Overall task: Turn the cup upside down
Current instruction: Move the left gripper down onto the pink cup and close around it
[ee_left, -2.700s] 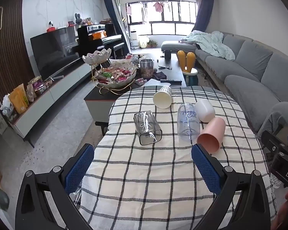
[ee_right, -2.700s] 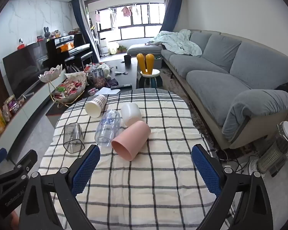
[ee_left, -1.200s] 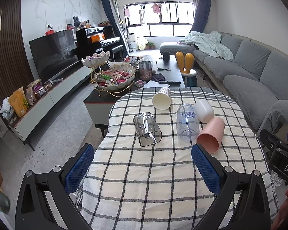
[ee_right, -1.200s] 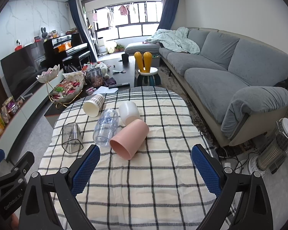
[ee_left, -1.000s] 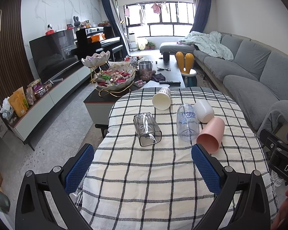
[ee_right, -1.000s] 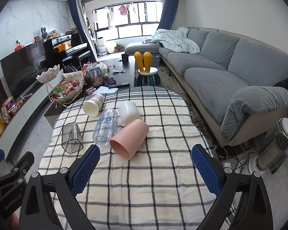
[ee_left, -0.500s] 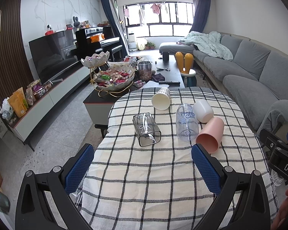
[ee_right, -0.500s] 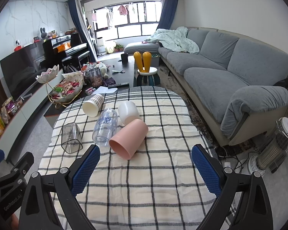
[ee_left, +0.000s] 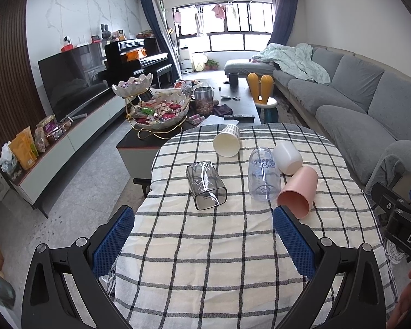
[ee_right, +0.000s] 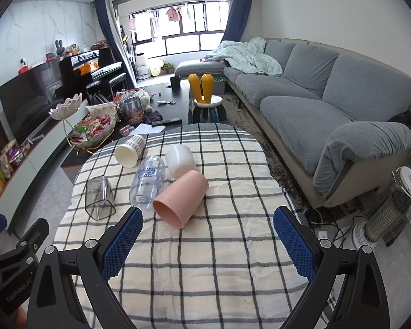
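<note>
Several cups lie on their sides on a table with a checked cloth (ee_left: 205,246). A pink cup (ee_left: 298,192) (ee_right: 180,197) lies with its mouth toward me. Beside it lie a clear printed cup (ee_left: 263,175) (ee_right: 148,181), a white cup (ee_left: 287,157) (ee_right: 179,160), a striped paper cup (ee_left: 227,141) (ee_right: 130,149) and a clear square glass (ee_left: 205,185) (ee_right: 100,196). My left gripper (ee_left: 205,244) is open and empty, hovering above the cloth in front of the cups. My right gripper (ee_right: 208,244) is open and empty, just short of the pink cup.
A coffee table (ee_left: 233,101) with snack bowls stands beyond the table. A grey sofa (ee_right: 328,104) runs along the right. A heater (ee_right: 391,213) stands on the floor at right. A TV cabinet (ee_left: 54,142) lines the left wall.
Both grippers have drifted only slightly; the cups lie where they were and both grippers stay open.
</note>
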Demonstrator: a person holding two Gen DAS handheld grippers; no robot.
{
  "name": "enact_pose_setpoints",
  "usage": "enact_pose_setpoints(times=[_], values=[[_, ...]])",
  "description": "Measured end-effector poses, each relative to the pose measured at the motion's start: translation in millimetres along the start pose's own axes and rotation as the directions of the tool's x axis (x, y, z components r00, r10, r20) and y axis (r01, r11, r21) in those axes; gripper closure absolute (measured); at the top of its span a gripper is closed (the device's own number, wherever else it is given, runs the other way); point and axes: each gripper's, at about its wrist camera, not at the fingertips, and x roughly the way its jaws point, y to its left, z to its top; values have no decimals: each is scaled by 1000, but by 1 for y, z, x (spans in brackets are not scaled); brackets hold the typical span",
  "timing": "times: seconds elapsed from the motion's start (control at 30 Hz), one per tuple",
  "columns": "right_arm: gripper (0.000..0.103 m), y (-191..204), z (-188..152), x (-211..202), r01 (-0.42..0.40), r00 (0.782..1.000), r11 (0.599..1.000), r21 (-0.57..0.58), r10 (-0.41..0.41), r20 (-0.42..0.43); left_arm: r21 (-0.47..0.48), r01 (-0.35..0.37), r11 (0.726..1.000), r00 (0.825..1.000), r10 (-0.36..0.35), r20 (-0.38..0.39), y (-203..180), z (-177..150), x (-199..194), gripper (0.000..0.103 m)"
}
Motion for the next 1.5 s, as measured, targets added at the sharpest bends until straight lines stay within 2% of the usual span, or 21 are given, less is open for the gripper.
enact_pose_setpoints(times=[0.57,0.7,0.87,1.0,1.17,1.4,1.5], values=[[7,-16,9,5,32,999,999,34,-31,-13,53,48,997,999,-49,4,-24,18,12,0],[7,-21,15,8,56,998,997,49,-56,-16,100,67,993,998,-68,5,-36,25,20,0],[7,-31,27,18,86,996,993,82,-85,-25,181,122,976,993,-119,-29,-59,40,37,0],[7,-44,35,31,107,994,987,123,-102,-47,274,182,944,983,-165,-87,-86,52,55,0],[7,-60,43,53,135,989,976,171,-121,-86,383,262,886,960,-197,-201,-126,63,86,0],[7,-93,49,92,185,975,948,259,-144,-166,465,365,807,909,-200,-366,-179,70,138,0],[7,-107,48,109,205,968,934,293,-149,-203,476,410,778,875,-188,-447,-198,68,162,1]])
